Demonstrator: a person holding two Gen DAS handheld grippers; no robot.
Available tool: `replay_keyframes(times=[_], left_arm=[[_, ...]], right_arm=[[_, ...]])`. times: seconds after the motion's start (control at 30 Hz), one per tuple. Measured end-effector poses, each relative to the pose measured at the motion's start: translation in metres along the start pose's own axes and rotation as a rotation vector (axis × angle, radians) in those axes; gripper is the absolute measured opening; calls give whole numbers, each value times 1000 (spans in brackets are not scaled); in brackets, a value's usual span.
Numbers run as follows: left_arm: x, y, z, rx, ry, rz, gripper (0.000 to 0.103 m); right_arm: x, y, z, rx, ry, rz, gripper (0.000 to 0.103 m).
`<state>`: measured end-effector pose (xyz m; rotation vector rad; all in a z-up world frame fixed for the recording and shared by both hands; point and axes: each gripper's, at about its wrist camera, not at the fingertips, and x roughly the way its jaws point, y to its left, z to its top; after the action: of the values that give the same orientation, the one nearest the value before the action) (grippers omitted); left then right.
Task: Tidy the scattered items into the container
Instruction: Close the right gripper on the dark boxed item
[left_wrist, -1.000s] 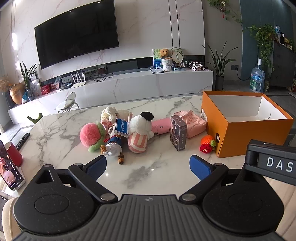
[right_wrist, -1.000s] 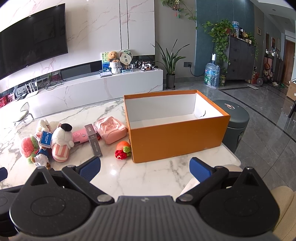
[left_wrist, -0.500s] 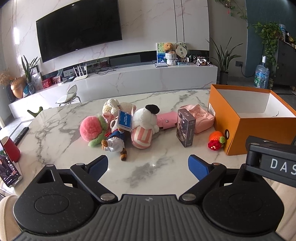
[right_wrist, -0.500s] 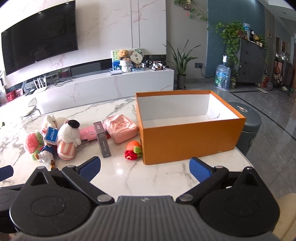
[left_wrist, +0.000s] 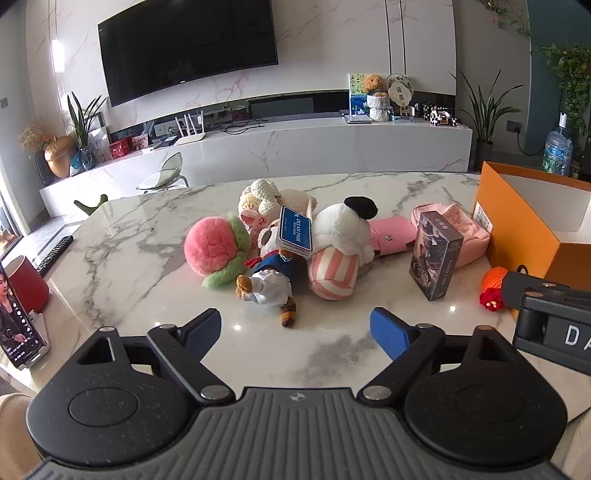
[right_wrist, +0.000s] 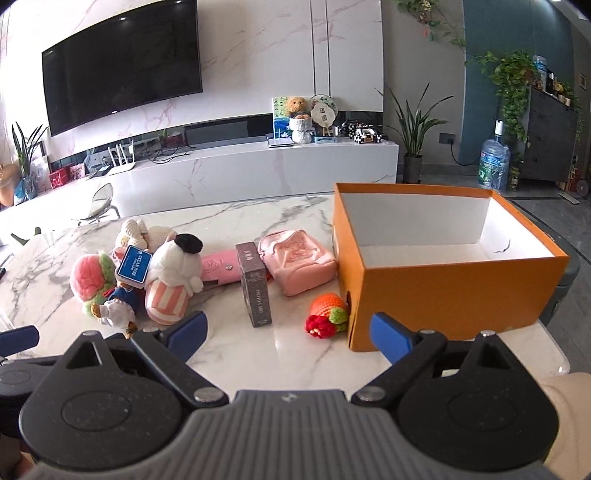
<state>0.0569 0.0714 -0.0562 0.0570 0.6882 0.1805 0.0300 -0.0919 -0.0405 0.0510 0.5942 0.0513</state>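
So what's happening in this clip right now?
A person holds a hand-held gripper in each hand over a marble table, tidying toys into an orange box whose visible inside is bare. The left hand-held gripper faces the pile of plush toys; the right hand-held gripper faces the dark card box and a crocheted strawberry. Both sets of jaws have just been closing a little but remain open, with nothing between them. Nothing is packed yet.

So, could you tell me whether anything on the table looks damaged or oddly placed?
The orange box has a small tear or crack in its white inner wall, at the right end. Otherwise, the toys lie jumbled on the marble table, and the dark card box stands upright among them.
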Motion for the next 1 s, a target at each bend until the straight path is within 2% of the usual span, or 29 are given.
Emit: replay_keyframes(times=[0.03,0.07,0.13,0.2,0.33,0.4,0.6,0.83,0.9,1.0], left_arm=[[4,1,1,-1,5,2,90],[9,2,2,-4,13,1,87],[20,4,3,-9,34,-4,76],[32,5,6,-11,55,-16,63],[54,5,12,-7,77,-45,51],[64,4,15,4,78,-60,44],[89,-2,23,13,98,-97,41],[106,-5,29,21,117,-89,41],[109,-4,28,19,129,-87,41],[111,-4,29,19,133,-85,41]], right_arm=[[5,1,1,-1,10,16,91],[11,3,1,-3,22,28,83],[24,7,3,-14,54,43,72],[38,11,4,-32,84,55,69],[64,19,7,-74,116,71,55],[76,22,9,-90,124,79,54],[111,27,20,-115,125,86,50],[145,31,28,-134,134,86,49],[152,35,29,-143,138,88,46],[156,40,30,-164,143,87,30]])
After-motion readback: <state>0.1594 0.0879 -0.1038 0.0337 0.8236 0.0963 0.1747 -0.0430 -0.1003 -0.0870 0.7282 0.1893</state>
